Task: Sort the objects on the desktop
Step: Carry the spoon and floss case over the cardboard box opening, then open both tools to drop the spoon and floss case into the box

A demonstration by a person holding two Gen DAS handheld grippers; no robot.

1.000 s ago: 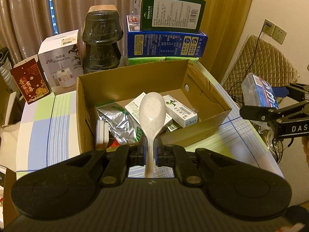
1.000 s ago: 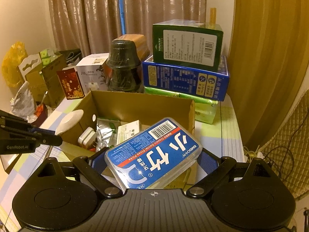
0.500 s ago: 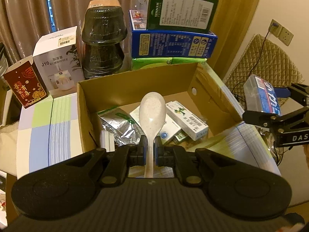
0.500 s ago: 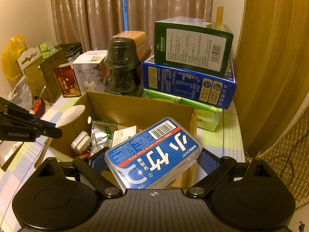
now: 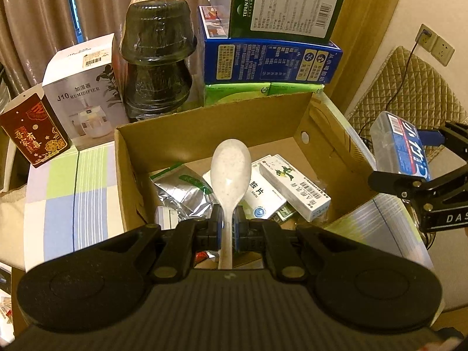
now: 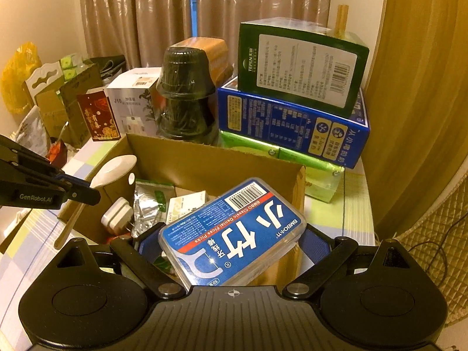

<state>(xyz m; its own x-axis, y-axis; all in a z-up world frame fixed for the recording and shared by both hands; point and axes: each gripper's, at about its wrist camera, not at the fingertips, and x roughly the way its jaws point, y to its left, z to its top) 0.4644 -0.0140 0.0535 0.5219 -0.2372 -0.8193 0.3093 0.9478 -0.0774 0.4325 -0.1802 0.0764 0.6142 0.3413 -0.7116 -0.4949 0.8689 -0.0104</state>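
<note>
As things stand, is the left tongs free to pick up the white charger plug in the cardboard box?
Probably not: the left tongs are shut on the white speckled spoon, so the plug must wait.

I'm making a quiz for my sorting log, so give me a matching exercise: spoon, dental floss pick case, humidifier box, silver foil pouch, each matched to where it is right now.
Things:
1. spoon
2. dental floss pick case
3. humidifier box
4. silver foil pouch

Places:
A. lying inside the cardboard box
B. held in the left gripper
C. standing on the table behind the cardboard box
D. held in the right gripper

Pairs: 1-B, 2-D, 3-C, 4-A
</note>
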